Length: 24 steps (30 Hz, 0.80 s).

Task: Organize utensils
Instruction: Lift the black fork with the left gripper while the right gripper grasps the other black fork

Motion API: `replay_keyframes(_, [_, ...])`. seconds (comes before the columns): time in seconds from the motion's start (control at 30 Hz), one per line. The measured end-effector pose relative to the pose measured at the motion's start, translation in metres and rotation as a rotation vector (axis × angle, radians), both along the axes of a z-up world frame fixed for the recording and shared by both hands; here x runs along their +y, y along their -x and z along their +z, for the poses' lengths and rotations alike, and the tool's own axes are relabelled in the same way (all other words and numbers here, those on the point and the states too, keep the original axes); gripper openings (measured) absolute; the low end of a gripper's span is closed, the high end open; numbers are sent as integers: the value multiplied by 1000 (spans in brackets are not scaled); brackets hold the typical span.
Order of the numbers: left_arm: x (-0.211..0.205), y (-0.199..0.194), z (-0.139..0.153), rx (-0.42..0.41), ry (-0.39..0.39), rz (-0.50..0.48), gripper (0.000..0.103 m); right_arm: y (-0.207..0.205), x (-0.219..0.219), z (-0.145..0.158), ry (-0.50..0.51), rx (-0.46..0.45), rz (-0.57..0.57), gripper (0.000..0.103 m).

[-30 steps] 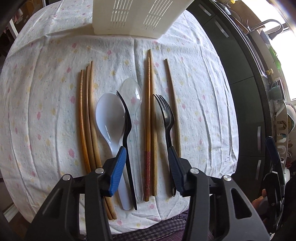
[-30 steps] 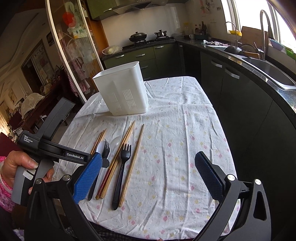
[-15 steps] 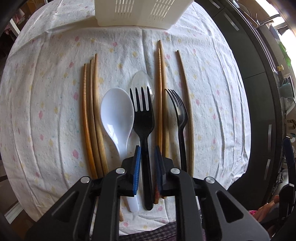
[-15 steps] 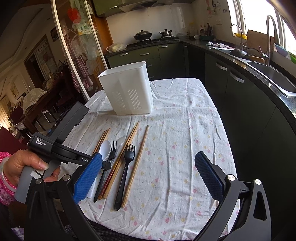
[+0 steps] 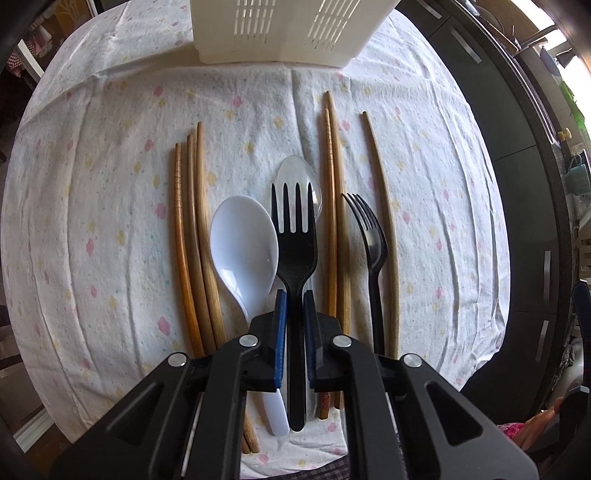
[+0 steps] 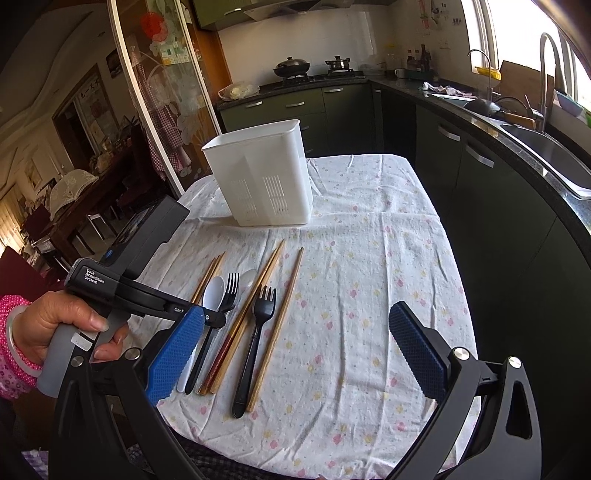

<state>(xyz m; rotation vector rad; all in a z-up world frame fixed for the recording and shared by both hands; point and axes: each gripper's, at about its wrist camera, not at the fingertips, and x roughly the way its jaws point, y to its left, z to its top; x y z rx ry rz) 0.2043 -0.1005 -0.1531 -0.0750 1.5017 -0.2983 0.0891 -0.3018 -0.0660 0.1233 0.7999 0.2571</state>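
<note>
My left gripper (image 5: 294, 295) is shut on the handle of a black plastic fork (image 5: 293, 240), whose tines point away toward the white slotted caddy (image 5: 284, 33). The fork lies over a clear spoon (image 5: 293, 166), beside a white spoon (image 5: 243, 243). I cannot tell whether it is off the cloth. A second black fork (image 5: 371, 236) lies to the right among wooden chopsticks (image 5: 334, 221). From the right wrist view I see the left gripper (image 6: 216, 317) on that fork (image 6: 229, 291). My right gripper (image 6: 295, 312) stands open and empty above the cloth.
Three more chopsticks (image 5: 192, 240) lie at the left and a single one (image 5: 384, 221) at the far right. The floral cloth (image 6: 369, 258) covers a small table. Dark kitchen cabinets (image 6: 480, 177) run along its right side. A hand (image 6: 62, 325) holds the left gripper's handle.
The left jaws have closed from wide apart onto the black fork's handle. The fork turned from lying on edge to showing its tines flat. The right gripper has stayed open and nearly still.
</note>
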Motion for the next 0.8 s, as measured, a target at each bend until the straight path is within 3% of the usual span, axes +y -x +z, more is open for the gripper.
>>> replay_keyframes(0.13, [9,1,13,-14,48,9,9,-12,1,-8,-13,51,21,99])
replay_keyframes(0.37, [33,11,47,-88,87,15,9,-67,20,-53,-151,393,189,96])
replay_keyframes(0.5, [40,19,57,-117,98,7,9,-95,30,-83,-194,571,219,60])
replay_keyframes(0.8, [52,23,63,-139,115,2,9,-111,62,-101,-132,654,253,27])
